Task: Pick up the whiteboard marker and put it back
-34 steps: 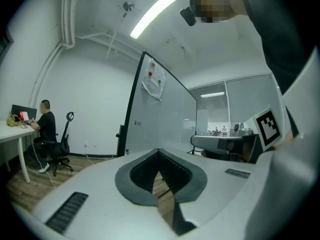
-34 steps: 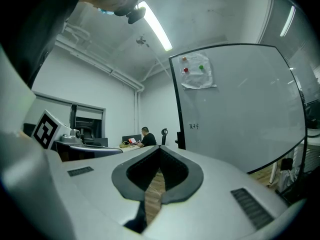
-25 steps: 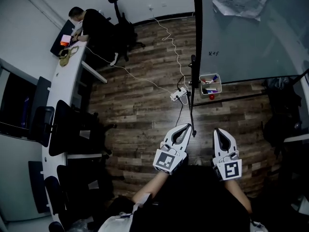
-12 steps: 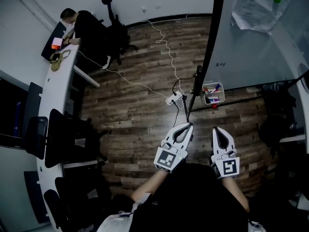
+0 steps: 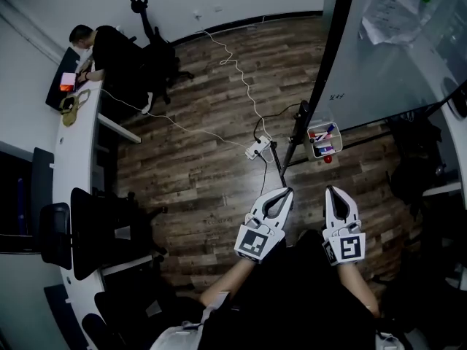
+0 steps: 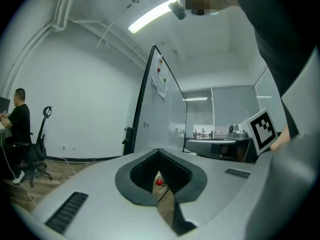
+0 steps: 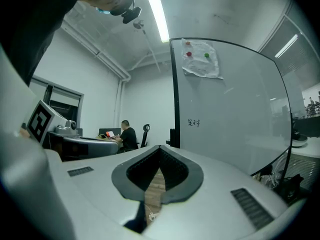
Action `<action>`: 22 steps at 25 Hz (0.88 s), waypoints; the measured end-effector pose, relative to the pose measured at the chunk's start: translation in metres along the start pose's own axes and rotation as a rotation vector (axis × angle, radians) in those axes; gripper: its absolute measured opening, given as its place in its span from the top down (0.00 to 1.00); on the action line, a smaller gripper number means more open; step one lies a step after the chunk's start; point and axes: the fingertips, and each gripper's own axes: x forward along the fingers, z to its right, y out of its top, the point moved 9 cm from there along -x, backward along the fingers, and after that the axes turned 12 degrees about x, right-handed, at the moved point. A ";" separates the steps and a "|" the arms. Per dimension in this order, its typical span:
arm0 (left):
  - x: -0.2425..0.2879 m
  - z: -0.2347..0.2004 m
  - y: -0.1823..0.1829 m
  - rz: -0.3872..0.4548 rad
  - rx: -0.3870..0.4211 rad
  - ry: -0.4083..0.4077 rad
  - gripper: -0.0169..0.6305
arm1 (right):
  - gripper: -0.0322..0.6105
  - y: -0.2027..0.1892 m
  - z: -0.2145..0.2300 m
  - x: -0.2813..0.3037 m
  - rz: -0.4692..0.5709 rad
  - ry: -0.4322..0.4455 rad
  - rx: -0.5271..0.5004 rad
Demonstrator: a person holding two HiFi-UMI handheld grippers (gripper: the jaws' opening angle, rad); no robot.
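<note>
The whiteboard (image 5: 387,57) stands at the upper right of the head view. A small white tray (image 5: 319,141) hangs at its lower left corner, with several markers (image 5: 325,131) in it. A red ball (image 5: 327,159) lies just below the tray. My left gripper (image 5: 285,192) and right gripper (image 5: 330,190) are held side by side above the wood floor, short of the tray. Both are shut with nothing between the jaws. In the left gripper view, the left gripper (image 6: 159,151) has its tips meeting and the red ball (image 6: 159,182) shows through the gap. The right gripper (image 7: 160,148) faces the whiteboard (image 7: 230,109).
The board's dark stand post (image 5: 295,133) rises left of the tray. A power strip (image 5: 257,148) with white cables lies on the floor. A person (image 5: 109,46) sits at the curved desk (image 5: 73,166) on the left, with office chairs (image 5: 102,232) along it. Paper and magnets (image 5: 398,6) hang on the board.
The head view has swung and moved in toward the whiteboard, so the desk and person slid left. Both grippers came forward together toward the tray and stayed shut.
</note>
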 end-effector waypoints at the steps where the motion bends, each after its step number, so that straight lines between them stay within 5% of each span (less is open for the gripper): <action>1: 0.001 -0.002 -0.001 0.004 -0.012 -0.003 0.96 | 0.93 0.000 -0.001 0.002 0.010 -0.003 0.004; 6: 0.008 -0.008 -0.004 0.042 -0.063 0.013 0.96 | 0.93 -0.004 0.004 0.008 -0.006 -0.008 -0.001; 22: 0.048 -0.027 -0.009 0.014 -0.055 0.003 0.96 | 0.93 -0.011 0.029 0.053 -0.099 0.023 -0.020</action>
